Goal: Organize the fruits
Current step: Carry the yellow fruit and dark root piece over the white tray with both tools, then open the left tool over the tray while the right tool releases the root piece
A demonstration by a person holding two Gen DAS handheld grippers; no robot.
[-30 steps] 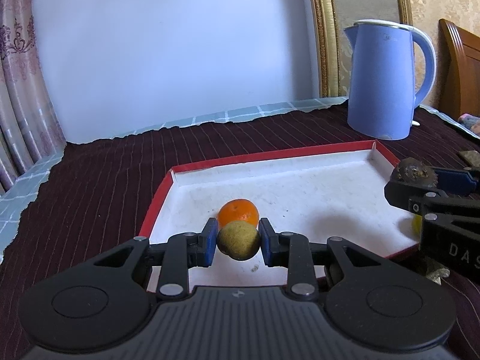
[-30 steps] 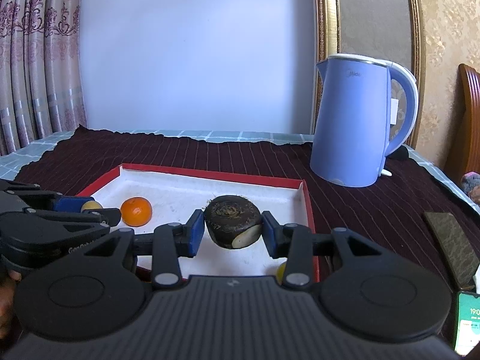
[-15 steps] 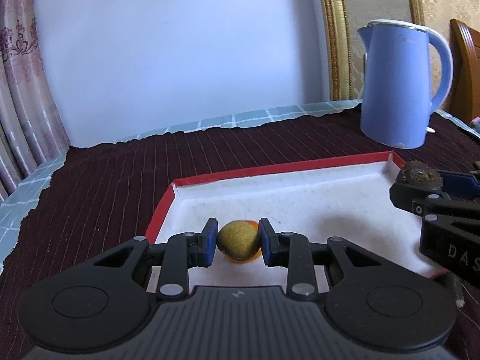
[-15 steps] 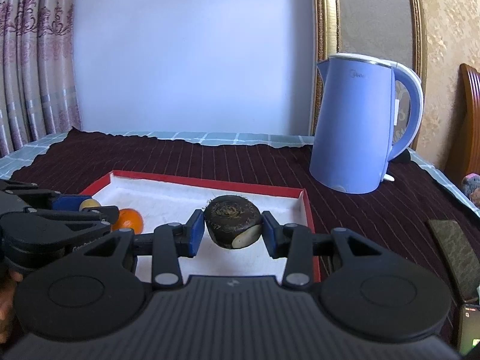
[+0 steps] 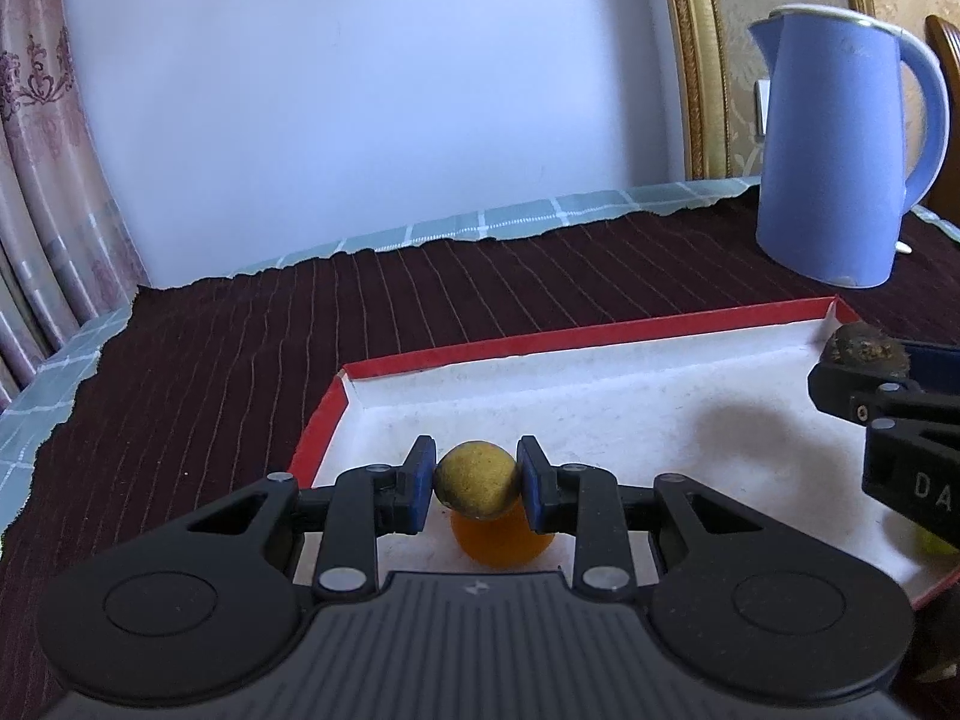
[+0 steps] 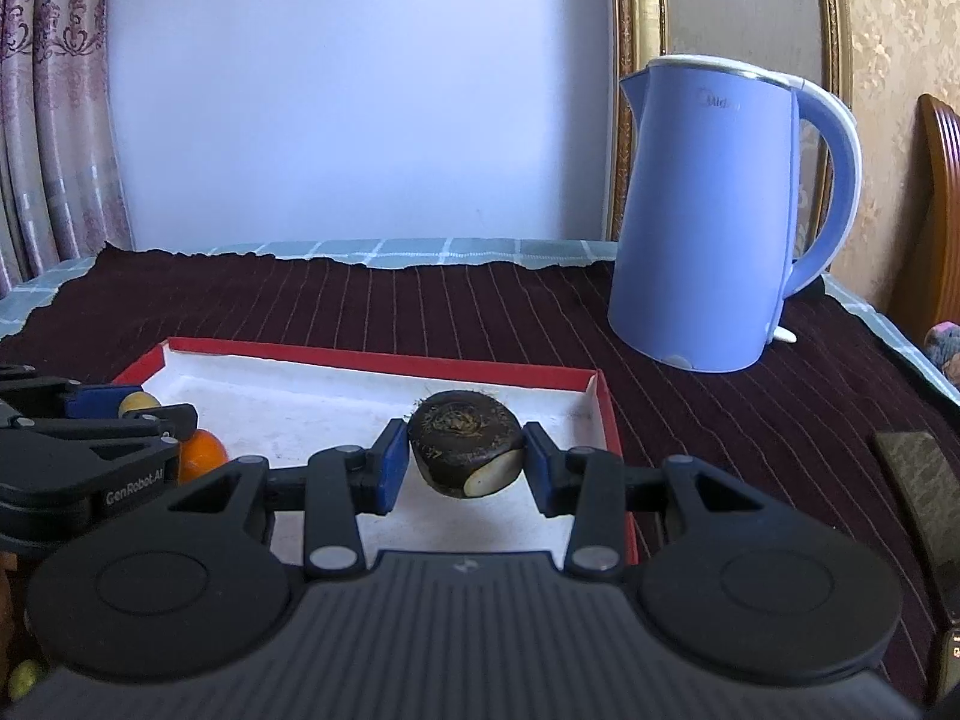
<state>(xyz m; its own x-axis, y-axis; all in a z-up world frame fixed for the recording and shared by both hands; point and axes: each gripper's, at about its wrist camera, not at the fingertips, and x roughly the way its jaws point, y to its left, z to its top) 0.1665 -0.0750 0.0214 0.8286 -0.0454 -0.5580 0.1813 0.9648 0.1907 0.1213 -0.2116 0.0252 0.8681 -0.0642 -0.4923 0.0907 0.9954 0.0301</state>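
Fruit in both grippers, and both hang over the tray (image 5: 600, 336). The left gripper (image 5: 477, 483) has its jaws pinching a small yellow-brown fruit (image 5: 477, 480) across its middle, right above an orange (image 5: 501, 540) that lies on the tray's white floor near the left wall. The right gripper (image 6: 462, 459) has its jaws pinching a dark fruit (image 6: 463, 443), squat and rough-skinned, with a pale patch low on one side, over the tray's right half.

Both look light and firm enough for a side pinch. The round one looks likely to roll once let go, so a low release on bare floor beside the orange would suit it better than a drop onto it. The dark one seems flatter and should sit still; its hairy skin gives the pads good purchase.

Around them: a blue kettle (image 6: 720, 222) stands on the bench beyond the tray's far right corner, well apart. A dark flat thing (image 6: 918, 480) lies on the cloth at the right. The low red rim is the only obstacle, plus each gripper crowding the other.
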